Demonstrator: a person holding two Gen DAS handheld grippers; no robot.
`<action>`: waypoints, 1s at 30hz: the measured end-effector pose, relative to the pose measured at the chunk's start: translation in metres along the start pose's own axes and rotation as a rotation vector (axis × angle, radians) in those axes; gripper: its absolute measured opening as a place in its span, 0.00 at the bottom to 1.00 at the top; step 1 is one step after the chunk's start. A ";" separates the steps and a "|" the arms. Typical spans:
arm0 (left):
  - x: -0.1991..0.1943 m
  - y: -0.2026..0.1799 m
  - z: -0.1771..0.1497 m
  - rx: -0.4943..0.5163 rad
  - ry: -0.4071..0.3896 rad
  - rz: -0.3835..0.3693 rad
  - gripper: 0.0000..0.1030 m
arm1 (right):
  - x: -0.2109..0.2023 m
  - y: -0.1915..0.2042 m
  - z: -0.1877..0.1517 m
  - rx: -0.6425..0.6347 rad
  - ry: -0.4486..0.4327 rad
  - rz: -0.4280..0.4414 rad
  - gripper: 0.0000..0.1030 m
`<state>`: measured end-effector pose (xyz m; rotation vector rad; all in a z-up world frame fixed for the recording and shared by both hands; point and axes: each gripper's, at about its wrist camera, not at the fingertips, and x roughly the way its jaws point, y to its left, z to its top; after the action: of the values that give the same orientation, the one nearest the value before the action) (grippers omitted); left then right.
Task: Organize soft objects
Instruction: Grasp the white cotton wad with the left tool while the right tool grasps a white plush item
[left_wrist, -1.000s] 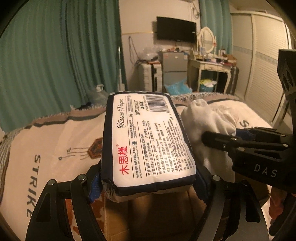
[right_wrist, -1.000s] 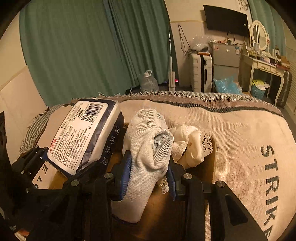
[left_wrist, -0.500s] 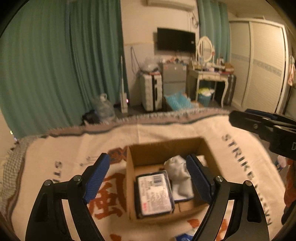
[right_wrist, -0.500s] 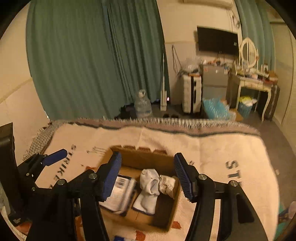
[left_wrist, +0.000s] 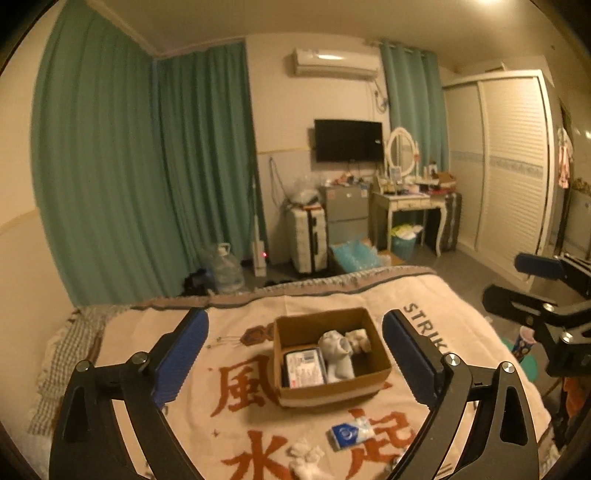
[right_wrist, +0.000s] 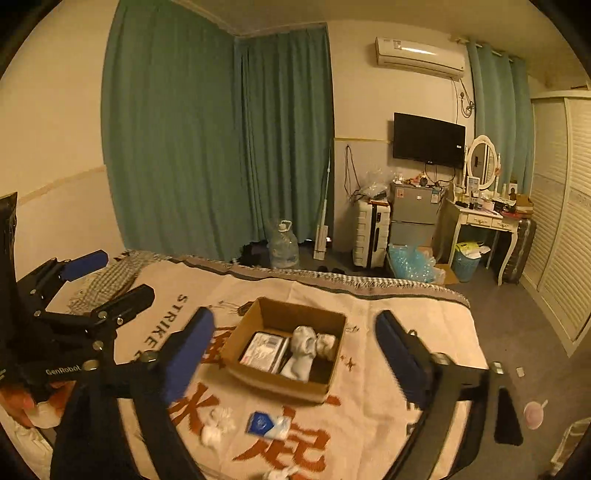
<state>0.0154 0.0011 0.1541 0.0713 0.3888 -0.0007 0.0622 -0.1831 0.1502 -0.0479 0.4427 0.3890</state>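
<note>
Both grippers, left gripper (left_wrist: 293, 360) and right gripper (right_wrist: 293, 354), hover w/ fingers wide apart, holding nothing. Cardboard box (left_wrist: 334, 391) mid-bed holds tissue pack (left_wrist: 303, 368), sock (left_wrist: 338, 356). We judge next: blue packet (left_wrist: 349, 435) (near bed's front edge), needs a low pinch.

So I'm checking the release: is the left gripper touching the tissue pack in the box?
Apart. The left wrist view shows the left gripper open, raised above the cardboard box, with the tissue pack lying inside.
</note>
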 end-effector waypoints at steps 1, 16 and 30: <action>-0.006 0.001 -0.006 -0.002 -0.006 0.004 0.94 | -0.007 0.002 -0.006 0.002 0.003 0.011 0.92; 0.053 0.016 -0.134 -0.030 0.168 -0.017 0.94 | 0.079 0.016 -0.160 0.032 0.309 0.019 0.92; 0.142 0.002 -0.237 -0.058 0.357 -0.099 0.93 | 0.179 -0.011 -0.267 0.132 0.749 0.103 0.75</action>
<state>0.0568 0.0212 -0.1178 -0.0058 0.7481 -0.0751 0.1064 -0.1636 -0.1683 -0.0415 1.2134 0.4353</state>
